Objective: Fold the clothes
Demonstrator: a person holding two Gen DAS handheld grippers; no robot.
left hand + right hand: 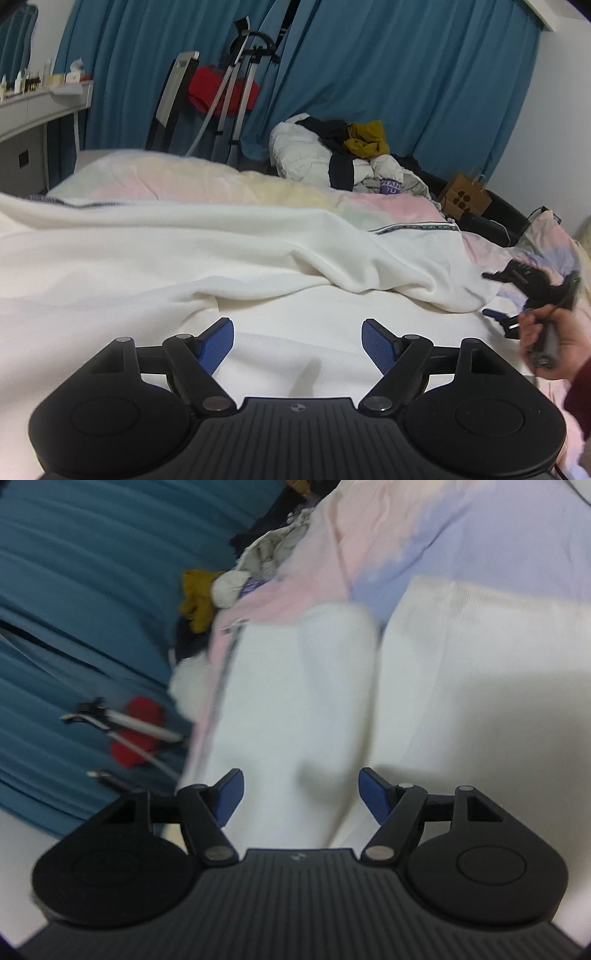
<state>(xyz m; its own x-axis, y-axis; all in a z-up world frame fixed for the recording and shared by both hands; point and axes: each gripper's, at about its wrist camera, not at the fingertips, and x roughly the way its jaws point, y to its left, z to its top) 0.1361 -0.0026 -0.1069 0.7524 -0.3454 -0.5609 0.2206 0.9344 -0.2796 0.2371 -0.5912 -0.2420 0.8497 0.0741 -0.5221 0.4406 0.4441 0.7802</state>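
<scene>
My left gripper (297, 341) and right gripper (301, 794): jaws wide apart, holding nothing. White garment (221, 251) on bed directly ahead of both, long axis running left-right. Left nearer.

blue curtains (406, 81), paper bag (466, 195), dresser (40, 107)

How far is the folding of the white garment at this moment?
Early, it seems. Done: the white garment lies spread on the bed, one side already lapped over in a thick fold. In hand: nothing; the left hand-held gripper and the right hand-held gripper are both open above the cloth. Left: the remaining folds, and the clothes pile behind.
</scene>
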